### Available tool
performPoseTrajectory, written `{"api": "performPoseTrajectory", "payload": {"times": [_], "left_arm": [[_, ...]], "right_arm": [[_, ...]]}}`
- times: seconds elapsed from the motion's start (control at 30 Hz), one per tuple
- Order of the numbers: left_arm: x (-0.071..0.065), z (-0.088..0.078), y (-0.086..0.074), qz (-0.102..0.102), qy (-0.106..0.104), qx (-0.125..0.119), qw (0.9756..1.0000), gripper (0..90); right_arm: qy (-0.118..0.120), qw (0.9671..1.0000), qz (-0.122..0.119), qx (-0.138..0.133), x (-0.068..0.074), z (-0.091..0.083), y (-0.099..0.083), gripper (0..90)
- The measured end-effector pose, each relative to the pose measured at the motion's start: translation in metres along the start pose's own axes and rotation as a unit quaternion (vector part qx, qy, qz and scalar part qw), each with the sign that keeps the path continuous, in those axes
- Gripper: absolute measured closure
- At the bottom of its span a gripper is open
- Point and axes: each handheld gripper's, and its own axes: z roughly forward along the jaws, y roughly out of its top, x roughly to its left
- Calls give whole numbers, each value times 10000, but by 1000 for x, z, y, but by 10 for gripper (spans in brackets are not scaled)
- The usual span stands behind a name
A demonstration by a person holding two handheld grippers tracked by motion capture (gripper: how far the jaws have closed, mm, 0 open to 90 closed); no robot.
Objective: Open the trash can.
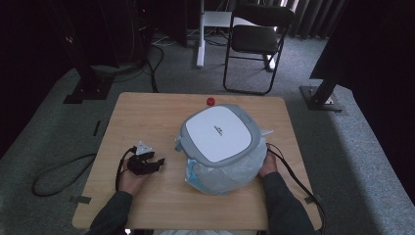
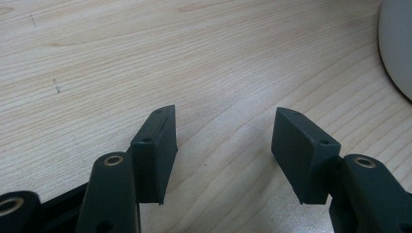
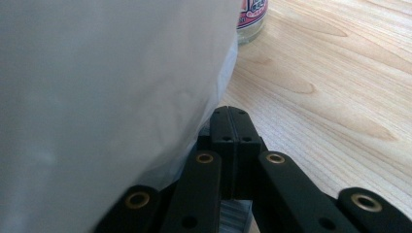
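Observation:
A square bin with a white and grey lid (image 1: 219, 133) stands at the middle right of the wooden table (image 1: 142, 117). A clear plastic bag (image 1: 222, 174) bulges out below it toward me. My left gripper (image 1: 157, 160) lies on the table left of the bin. Its jaws stand open over bare wood with nothing between them (image 2: 223, 121), and the bin's pale edge (image 2: 398, 48) is at the right. My right hand (image 1: 268, 167) rests against the bag's right side. My right gripper (image 3: 231, 110) is shut, and the bag (image 3: 107, 87) presses on its left jaw.
A small red object (image 1: 210, 101) sits at the table's far edge. A clear bottle with a red and white label (image 3: 251, 17) stands beyond the bag. A black folding chair (image 1: 254, 39) and stand legs are on the carpet behind. Cables trail off both sides.

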Motion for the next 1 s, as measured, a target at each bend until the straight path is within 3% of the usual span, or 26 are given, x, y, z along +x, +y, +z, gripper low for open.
{"api": "performPoseTrajectory", "payload": {"times": [0.6,1.0], "left_arm": [[1,0,0,-118,-56,-50,9999,429],[1,0,0,-70,-21,-15,10000,430]], "right_arm": [[-17,9999,49,145,-1,3,0,900],[-103,9999,44,122,1,6,-4,900]]}}
